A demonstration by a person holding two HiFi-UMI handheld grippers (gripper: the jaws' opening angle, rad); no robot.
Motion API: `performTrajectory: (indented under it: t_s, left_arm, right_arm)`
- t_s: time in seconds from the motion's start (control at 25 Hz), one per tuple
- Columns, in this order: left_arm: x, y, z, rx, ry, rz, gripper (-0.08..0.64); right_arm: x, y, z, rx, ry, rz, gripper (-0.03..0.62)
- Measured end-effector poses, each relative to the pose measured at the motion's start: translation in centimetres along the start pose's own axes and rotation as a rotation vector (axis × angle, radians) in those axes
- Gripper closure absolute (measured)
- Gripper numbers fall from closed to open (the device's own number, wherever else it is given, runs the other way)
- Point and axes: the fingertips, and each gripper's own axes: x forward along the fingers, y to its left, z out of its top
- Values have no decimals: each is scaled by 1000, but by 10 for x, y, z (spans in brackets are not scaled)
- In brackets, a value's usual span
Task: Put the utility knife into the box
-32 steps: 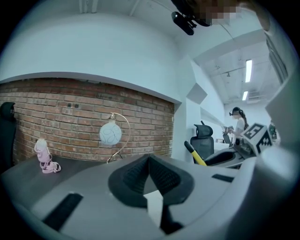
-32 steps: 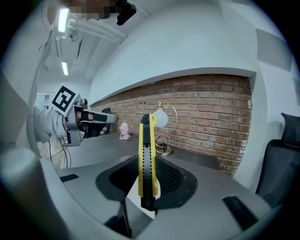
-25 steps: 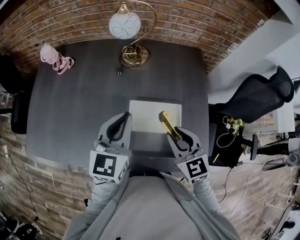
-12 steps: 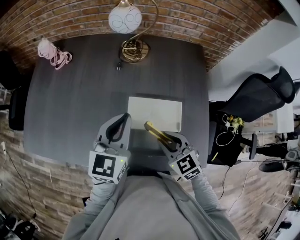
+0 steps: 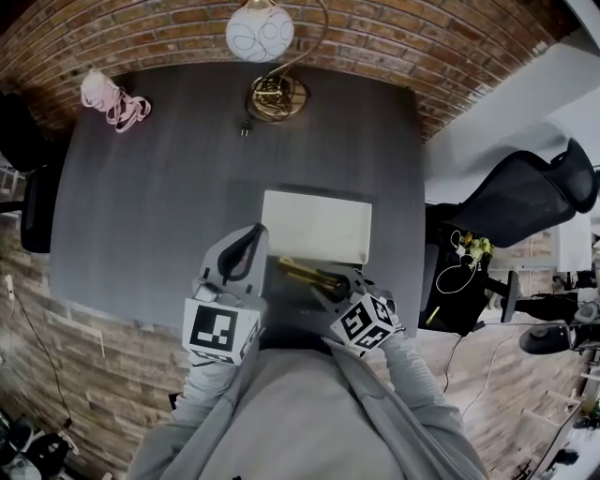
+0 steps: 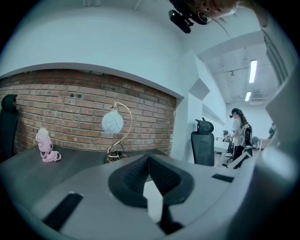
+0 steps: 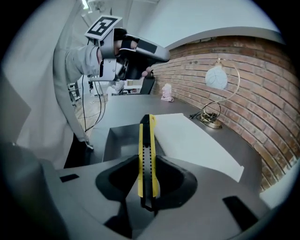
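Knife (image 5: 302,273) sits clamped in our right gripper (image 5: 330,281) over the box (image 5: 286,302); our left gripper (image 5: 246,247) is closed, empty. Released askew, it could catch the rim and slide off the table (image 5: 159,187).

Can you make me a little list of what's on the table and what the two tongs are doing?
Table: dark grey table
Box: open dark grey box, with its white lid open beside it
Knife: yellow-and-black utility knife, held over the box, not let go yet
Right side: right tongs shut on the knife
Left side: left tongs shut, holding nothing, next to the box
Far edge: white globe lamp on a brass base; pink bundle at the far left corner
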Motion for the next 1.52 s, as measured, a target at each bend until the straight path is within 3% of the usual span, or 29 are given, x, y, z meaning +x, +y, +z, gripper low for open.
performTrajectory:
  t_s: [0.48,0.68,1.52]
  left_arm:
    - [-3,0,-8,-13,7,19,539]
    - [-5,2,-10,-40,13,33,538]
    - [-11,10,-7,-15,-11,57,539]
  right_arm:
    - [33,18,-22,-88,146,112,466]
    - [42,18,-24,-104,177,124,466]
    - [54,21,-36,-123,277,160,465]
